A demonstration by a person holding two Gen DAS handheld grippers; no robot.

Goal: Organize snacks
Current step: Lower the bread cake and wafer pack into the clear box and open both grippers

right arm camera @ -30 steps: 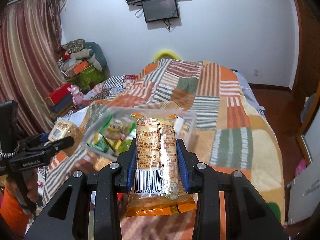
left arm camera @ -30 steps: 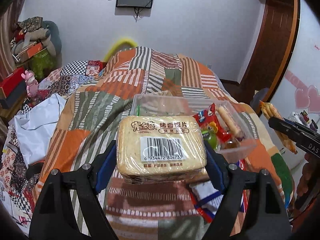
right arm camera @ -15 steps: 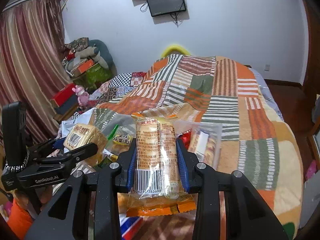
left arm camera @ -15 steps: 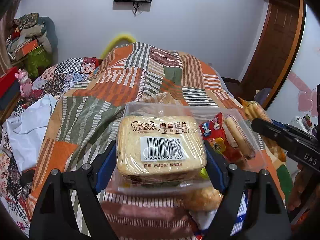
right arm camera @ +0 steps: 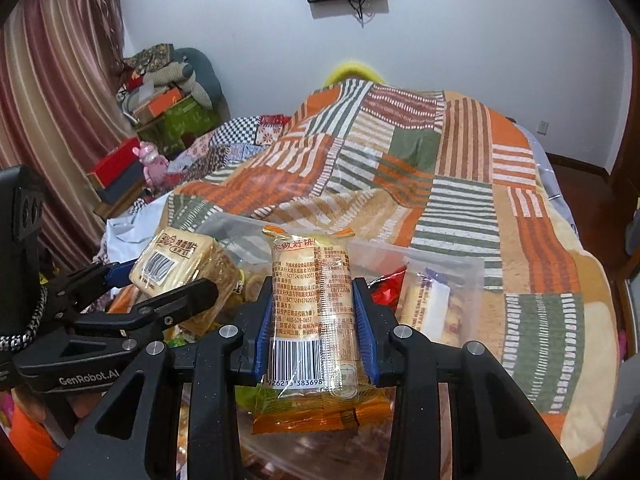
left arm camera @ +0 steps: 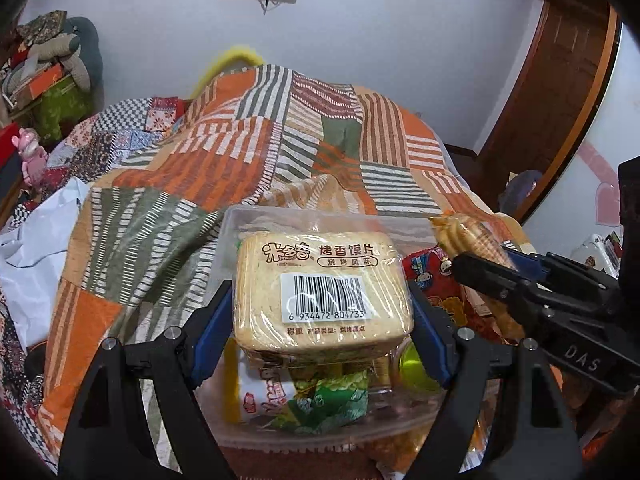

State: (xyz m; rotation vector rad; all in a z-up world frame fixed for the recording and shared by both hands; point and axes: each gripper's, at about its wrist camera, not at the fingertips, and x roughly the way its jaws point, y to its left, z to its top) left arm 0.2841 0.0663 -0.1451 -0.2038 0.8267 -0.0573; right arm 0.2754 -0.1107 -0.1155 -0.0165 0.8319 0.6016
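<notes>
My left gripper point(left arm camera: 322, 312) is shut on a tan pack of toasted bread slices point(left arm camera: 320, 292) with a barcode label, held over a clear plastic bin point(left arm camera: 280, 220) on the bed. The bin holds several snack packs, among them a red one point(left arm camera: 432, 276) and a green one point(left arm camera: 328, 400). My right gripper point(right arm camera: 312, 328) is shut on a tall orange pack of rice crackers point(right arm camera: 310, 304), held over the same bin point(right arm camera: 440, 260). The right gripper shows at the right of the left wrist view point(left arm camera: 492, 272); the left gripper shows at the left of the right wrist view point(right arm camera: 160, 284).
A patchwork orange, green and striped blanket point(left arm camera: 280, 140) covers the bed. White plastic bags point(left arm camera: 36, 248) lie at its left side. Boxes and cushions point(right arm camera: 168, 100) are piled in the far left corner by a curtain. A wooden door point(left arm camera: 560, 100) is on the right.
Both grippers have moved forward with their packs and now hang over the bin. The two grippers have come closer together.
</notes>
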